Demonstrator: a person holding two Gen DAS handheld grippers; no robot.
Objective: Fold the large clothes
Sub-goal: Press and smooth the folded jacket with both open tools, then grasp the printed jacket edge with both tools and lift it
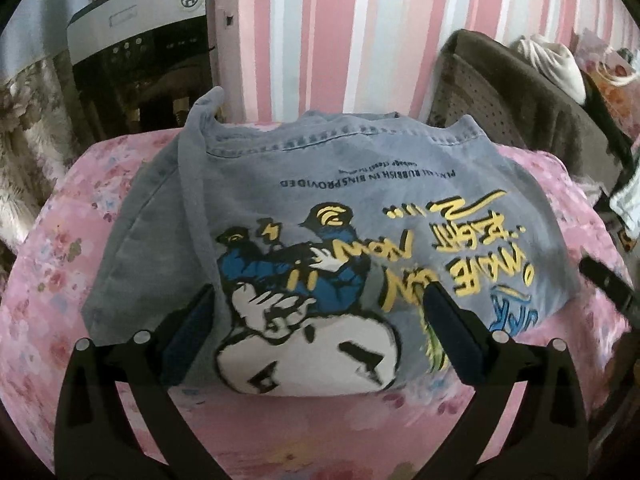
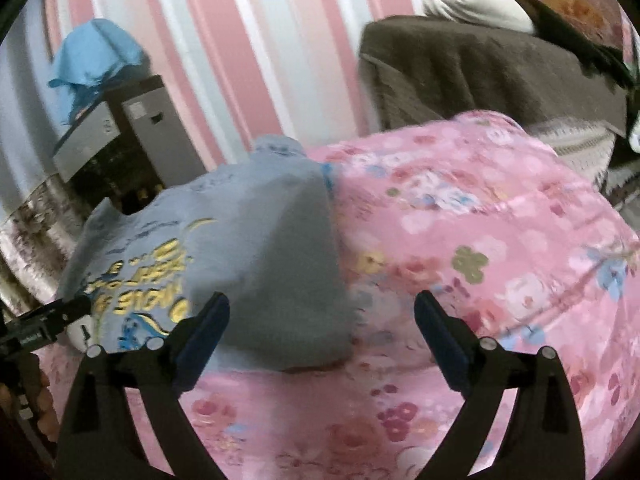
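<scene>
Jaws of the left hand-held gripper [image 1: 318, 316] stand wide above the folded grey shirt [image 1: 320, 216], pinching nothing. The right hand-held gripper [image 2: 322, 320] gapes wide too, empty, over the shirt's plain edge; that view is blurred. The shirt lies on a pink floral bed [image 1: 400, 432] before a striped wall [image 1: 340, 32].

The grey-blue shirt [image 1: 248, 184] carries a yellow, blue and white cartoon print (upside down). The bedspread [image 2: 480, 240] is pink, apparently floral; the wall [image 1: 340, 40] is pink-striped.

Folded grey T-shirt [image 1: 320, 216] on floral bedcover [image 1: 360, 432]
</scene>
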